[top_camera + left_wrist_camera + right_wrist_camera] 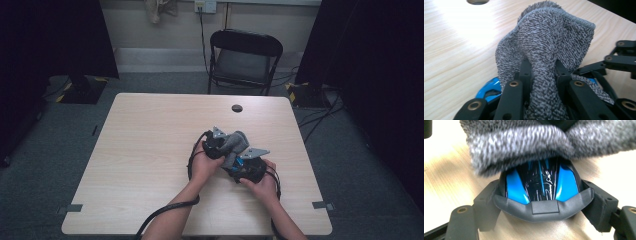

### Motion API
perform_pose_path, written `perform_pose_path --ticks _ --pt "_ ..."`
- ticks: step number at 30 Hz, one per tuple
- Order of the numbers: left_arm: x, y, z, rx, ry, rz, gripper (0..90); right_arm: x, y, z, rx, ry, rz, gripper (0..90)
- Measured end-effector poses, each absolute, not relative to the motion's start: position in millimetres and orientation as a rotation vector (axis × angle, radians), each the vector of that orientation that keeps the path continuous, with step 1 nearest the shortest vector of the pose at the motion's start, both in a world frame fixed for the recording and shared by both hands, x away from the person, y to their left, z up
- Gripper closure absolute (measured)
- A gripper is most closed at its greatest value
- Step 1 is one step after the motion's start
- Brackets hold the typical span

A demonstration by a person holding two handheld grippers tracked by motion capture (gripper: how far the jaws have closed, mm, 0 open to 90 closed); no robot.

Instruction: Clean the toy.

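Both grippers busy: left gripper pinches the cloth, right gripper clamps the blue helmet. Glossy shell could slip when rubbed.

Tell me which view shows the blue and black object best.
The right gripper view: the blue and black object sits close up, clamped between that gripper's jaws, partly under the grey cloth. The left gripper view shows a blue sliver beside the cloth; the high view a small blue patch.

Cloth draped over toy car.
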State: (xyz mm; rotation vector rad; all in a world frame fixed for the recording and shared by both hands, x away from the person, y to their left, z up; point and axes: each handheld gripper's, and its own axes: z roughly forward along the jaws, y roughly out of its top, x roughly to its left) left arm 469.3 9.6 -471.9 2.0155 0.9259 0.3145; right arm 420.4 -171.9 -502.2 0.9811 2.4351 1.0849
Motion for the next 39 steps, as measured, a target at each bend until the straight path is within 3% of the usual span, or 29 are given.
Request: perform_pose_path --ticks 39 --pt "487 56 -485 1.945 1.09 0.36 74.0 420 -172 -502 0.982 2.435 1.086 24.0"
